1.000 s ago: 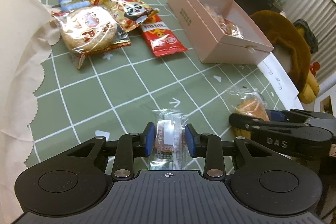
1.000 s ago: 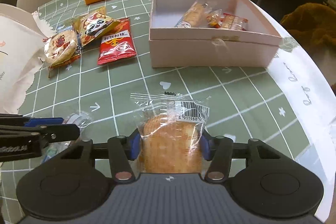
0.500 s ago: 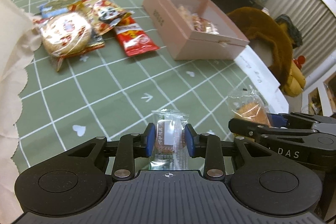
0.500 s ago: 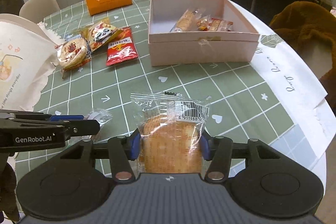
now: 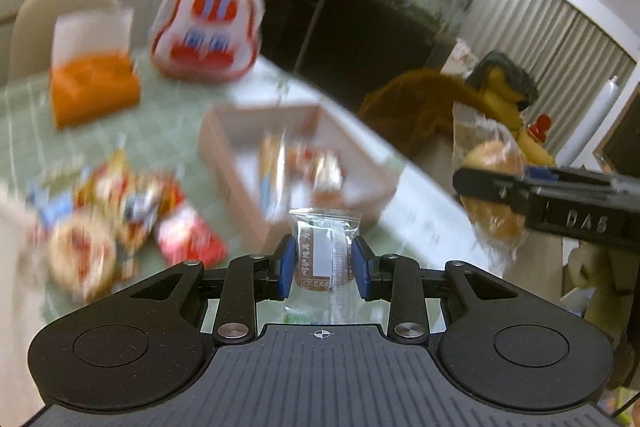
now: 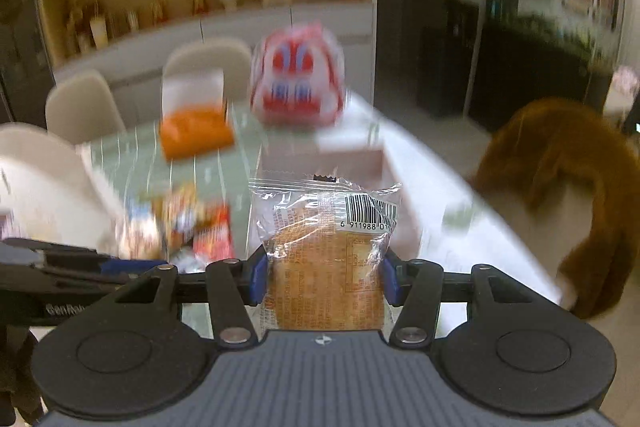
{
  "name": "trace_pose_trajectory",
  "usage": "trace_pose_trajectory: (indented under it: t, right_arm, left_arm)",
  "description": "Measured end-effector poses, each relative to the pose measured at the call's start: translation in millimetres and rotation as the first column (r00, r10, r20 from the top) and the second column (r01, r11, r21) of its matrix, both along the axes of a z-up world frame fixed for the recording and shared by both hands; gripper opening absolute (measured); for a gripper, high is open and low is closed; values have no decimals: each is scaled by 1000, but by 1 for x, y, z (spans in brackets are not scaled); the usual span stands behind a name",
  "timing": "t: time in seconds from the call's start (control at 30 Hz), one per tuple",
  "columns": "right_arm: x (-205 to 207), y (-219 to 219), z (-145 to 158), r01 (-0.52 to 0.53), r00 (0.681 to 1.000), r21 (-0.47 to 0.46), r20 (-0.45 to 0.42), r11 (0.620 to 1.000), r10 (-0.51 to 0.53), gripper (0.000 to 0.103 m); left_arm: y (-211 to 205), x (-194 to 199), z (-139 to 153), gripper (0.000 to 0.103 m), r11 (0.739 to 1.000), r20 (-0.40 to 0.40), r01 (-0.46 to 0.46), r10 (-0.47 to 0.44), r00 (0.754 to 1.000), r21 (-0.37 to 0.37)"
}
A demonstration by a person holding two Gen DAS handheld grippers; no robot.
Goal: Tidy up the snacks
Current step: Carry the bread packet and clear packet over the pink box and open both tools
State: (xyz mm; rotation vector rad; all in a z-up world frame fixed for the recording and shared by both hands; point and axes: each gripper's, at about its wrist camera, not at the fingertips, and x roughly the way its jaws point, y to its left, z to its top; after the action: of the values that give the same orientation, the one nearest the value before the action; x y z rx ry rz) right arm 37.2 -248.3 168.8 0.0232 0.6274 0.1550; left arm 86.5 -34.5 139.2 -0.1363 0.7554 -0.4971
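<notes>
A: What does the left wrist view show?

B: The left gripper [image 5: 324, 265] has its jaws closed on a small clear-wrapped snack [image 5: 325, 259], held upright between the blue pads [image 5: 288, 265] and lifted above the table [image 5: 176, 143]. Past it, blurred, stands the open pink box [image 5: 240, 163] with a few packets inside. A heap of loose snack packets [image 5: 120, 211] lies on the green gridded cloth to the left of the box. Farther back sit an orange tissue box [image 5: 94, 89] and a red-and-white cartoon bag [image 5: 206, 27]. At the right edge the right gripper [image 5: 496, 183] is seen side-on, holding a wrapped round cake [image 5: 490, 187].

A: And the right wrist view?

B: The right gripper [image 6: 322, 281] has its jaws clamped on the wrapped round cake [image 6: 324, 263], barcode at the upper right of the wrapper, held clear of the table [image 6: 424, 163]. The pink box [image 6: 352, 163] is directly behind the cake, partly hidden by it. The snack packets [image 6: 188, 223] lie to the left, the orange tissue box [image 6: 196, 131] and cartoon bag [image 6: 298, 83] beyond. The left gripper [image 6: 132, 267] reaches in from the left edge. A brown plush [image 6: 576, 179] sits off the table to the right.
</notes>
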Motion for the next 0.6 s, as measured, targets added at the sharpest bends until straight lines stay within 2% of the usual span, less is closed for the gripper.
trace_pose_trajectory:
  t: [0.1,0.2,0.27,0.33,0.4,0.43,0.47,0.53,0.6]
  right_arm:
    - [27,-15,32,-15,998,28,54,1000,14,53]
    - [59,-26,51,-29,996,48,83,998,25,53]
    - [83,-32,59,-35,995,44,95,998,31,53]
    - [106,-35,62,-46,995,36,90,998,43,53]
    - [127,-40,60,-64,996,64,64,996,60,57]
    - [141,-44,55,-68,997,86,38,994,64,64]
    - [152,-47,49,-58,998,103,9,993,58,66]
    - [167,-53,32,-35,997,135,-56,990,43,66]
    - [168,-58,18,-29,996,148,-82,989,42,66]
  left_arm:
    - [-15,25,24,35,1000,47,9,-9,999,7]
    - [-29,55,48,35,1000,78,17,-16,997,-8]
    - [-37,77,64,35,1000,105,7,-6,994,-14]
    - [-43,106,73,37,999,92,9,-4,996,-53]
    - [-48,138,66,37,990,17,21,-19,1000,-136]
    - [-50,155,57,38,988,-34,9,-15,999,-154]
    - [-53,166,48,37,991,-64,-13,5,998,-136]
    - [-59,173,34,37,998,-50,-53,50,997,-45]
    - [-56,169,22,37,998,-45,-45,43,998,-40]
